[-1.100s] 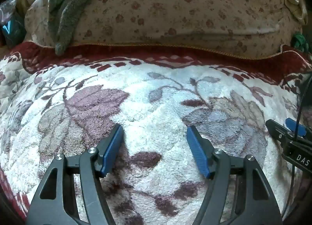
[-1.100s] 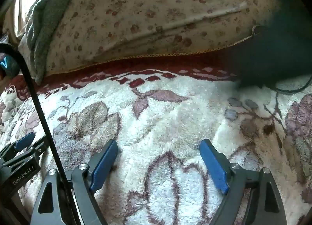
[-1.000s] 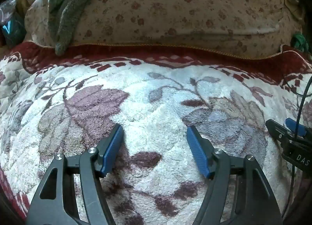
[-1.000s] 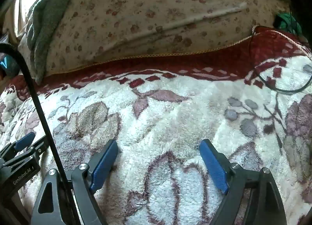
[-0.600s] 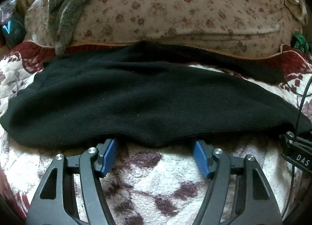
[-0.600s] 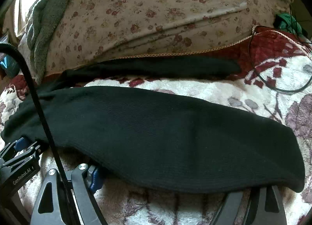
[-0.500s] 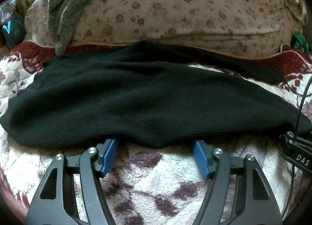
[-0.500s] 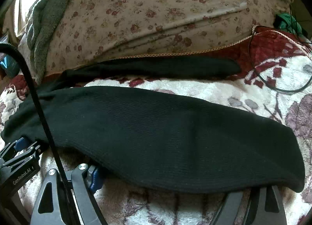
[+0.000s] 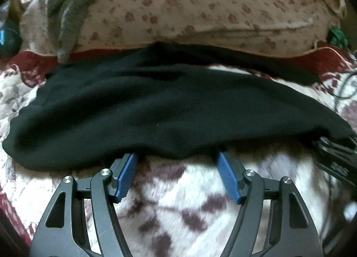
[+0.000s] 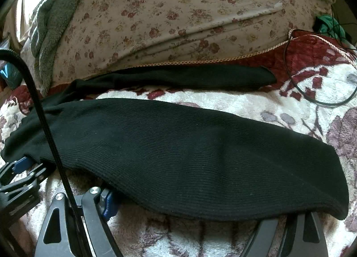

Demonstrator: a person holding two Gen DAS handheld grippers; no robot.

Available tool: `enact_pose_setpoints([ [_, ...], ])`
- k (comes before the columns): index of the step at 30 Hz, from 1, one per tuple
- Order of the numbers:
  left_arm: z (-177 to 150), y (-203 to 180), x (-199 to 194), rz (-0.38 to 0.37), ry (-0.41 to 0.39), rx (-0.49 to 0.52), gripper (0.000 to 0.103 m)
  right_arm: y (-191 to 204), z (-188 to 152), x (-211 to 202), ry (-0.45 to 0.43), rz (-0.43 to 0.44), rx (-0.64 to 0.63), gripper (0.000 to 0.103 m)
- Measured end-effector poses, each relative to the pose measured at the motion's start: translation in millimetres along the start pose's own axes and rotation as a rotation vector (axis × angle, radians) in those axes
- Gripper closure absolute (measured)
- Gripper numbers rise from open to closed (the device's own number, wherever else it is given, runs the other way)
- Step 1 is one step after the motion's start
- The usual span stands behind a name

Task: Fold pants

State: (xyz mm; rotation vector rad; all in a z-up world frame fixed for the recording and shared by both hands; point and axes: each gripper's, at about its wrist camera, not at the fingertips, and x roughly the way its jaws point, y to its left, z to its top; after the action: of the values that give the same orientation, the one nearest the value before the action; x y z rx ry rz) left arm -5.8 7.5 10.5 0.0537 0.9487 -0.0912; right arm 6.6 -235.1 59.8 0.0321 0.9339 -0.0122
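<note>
Pants (image 9: 169, 109): black, spread across fleece blanket (image 9: 178, 192), near hem draped over both grippers' fingertips.
Left gripper (image 9: 176, 165): jaws spread, empty.
Right gripper (image 10: 189, 208): jaws spread, tips hidden under hem.

Each camera sits behind its own gripper, low and close over the fleecy blanket (image 9: 178, 201), facing forward toward the floral pillow (image 10: 178, 11). The left view looks along the left gripper (image 9: 176, 176); the right view looks from just beside it, along the right gripper (image 10: 189, 210). Both share the black pants (image 10: 178, 145), pillow and blanket.
</note>
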Motion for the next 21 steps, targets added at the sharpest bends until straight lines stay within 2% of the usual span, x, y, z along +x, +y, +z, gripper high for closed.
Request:
enact_pose_setpoints([
  [2, -3, 6, -8, -0.003, 0.008, -0.015, 0.035, 1, -2, -1, 0.0, -0.014, -0.011, 0.017],
  [6, -10, 19, -28, 0.014, -0.004, -0.035, 0.035, -5, 0, -3, 0.027, 0.029, -0.017, 0.018],
  [7, -12, 23, -32, 0.017, -0.01, -0.041, 0.035, -6, -1, -6, 0.028, 0.05, -0.037, 0.018],
  [9, -15, 33, -42, 0.017, -0.028, -0.057, 0.035, -7, -9, -17, -0.025, 0.116, -0.073, 0.019],
  [14, -26, 68, -66, 0.028, -0.079, -0.122, 0.035, 2, -34, -45, -0.082, 0.238, -0.073, 0.026],
  [16, -30, 84, -72, 0.029, -0.087, -0.16, 0.035, 3, -38, -58, -0.044, 0.279, -0.058, 0.026],
  [18, -34, 102, -76, 0.03, -0.09, -0.208, 0.035, -3, -43, -68, -0.021, 0.354, 0.008, 0.026],
  [21, -39, 126, -76, 0.037, -0.096, -0.265, 0.035, -9, -45, -69, 0.005, 0.371, 0.048, 0.026],
])
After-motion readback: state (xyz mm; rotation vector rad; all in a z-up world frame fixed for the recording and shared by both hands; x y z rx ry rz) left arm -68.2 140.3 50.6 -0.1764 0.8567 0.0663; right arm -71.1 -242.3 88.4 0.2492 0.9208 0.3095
